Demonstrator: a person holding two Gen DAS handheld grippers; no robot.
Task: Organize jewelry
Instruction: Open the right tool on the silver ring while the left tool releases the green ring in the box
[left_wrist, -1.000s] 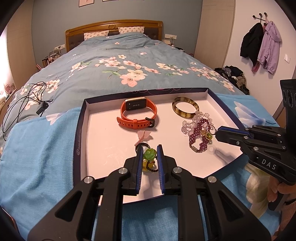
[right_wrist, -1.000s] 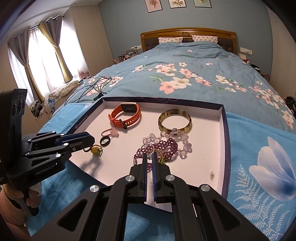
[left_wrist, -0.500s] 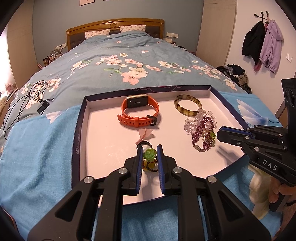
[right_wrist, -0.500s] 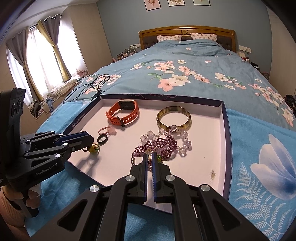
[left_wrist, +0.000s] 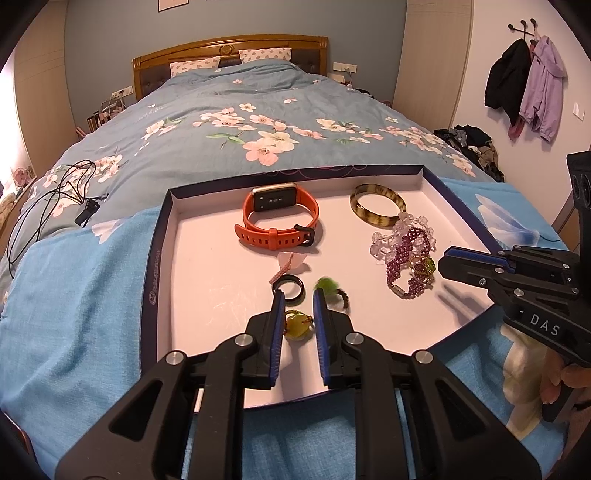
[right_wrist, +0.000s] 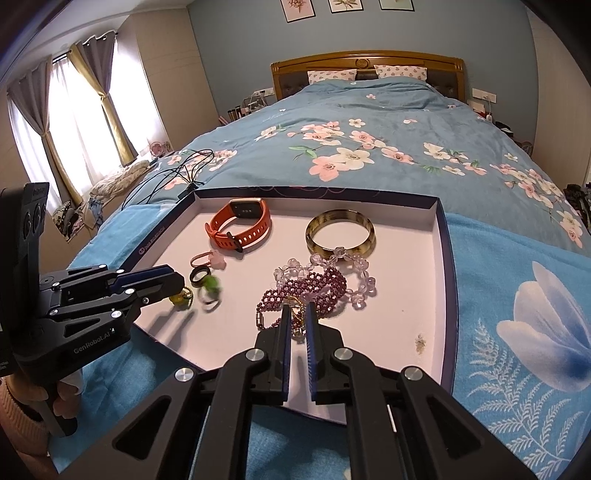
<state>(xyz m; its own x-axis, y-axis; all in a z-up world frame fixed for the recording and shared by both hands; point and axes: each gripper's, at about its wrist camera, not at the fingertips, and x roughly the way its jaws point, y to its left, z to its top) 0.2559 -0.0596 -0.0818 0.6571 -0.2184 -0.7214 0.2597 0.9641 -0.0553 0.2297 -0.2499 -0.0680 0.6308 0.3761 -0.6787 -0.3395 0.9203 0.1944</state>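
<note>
A white tray (left_wrist: 207, 280) with a dark rim lies on the bed. My left gripper (left_wrist: 298, 295) is open over its near edge. A yellow-green bead ring (left_wrist: 297, 328) lies between the jaws, and a green ring (left_wrist: 328, 286), blurred by motion, lies just right of the tips. My right gripper (right_wrist: 296, 309) is slightly open over a gold ring (right_wrist: 295, 314) on the purple bead bracelet (right_wrist: 310, 291). Also in the tray are an orange watch (left_wrist: 280, 221), a brown bangle (left_wrist: 376, 205), a clear bead bracelet (right_wrist: 343, 269), a black ring (left_wrist: 290, 290) and a pink ring (left_wrist: 290, 264).
The tray rests on a light blue cloth (left_wrist: 74, 314) over a floral bedspread (left_wrist: 258, 122). Black cables (left_wrist: 55, 199) lie on the bed to the left. Coats (left_wrist: 524, 85) hang on the right wall. A curtained window (right_wrist: 74, 122) is at the left.
My left gripper has opened and the green ring has dropped out onto the tray beside the tips. My right gripper has opened a little over the purple bracelet.
</note>
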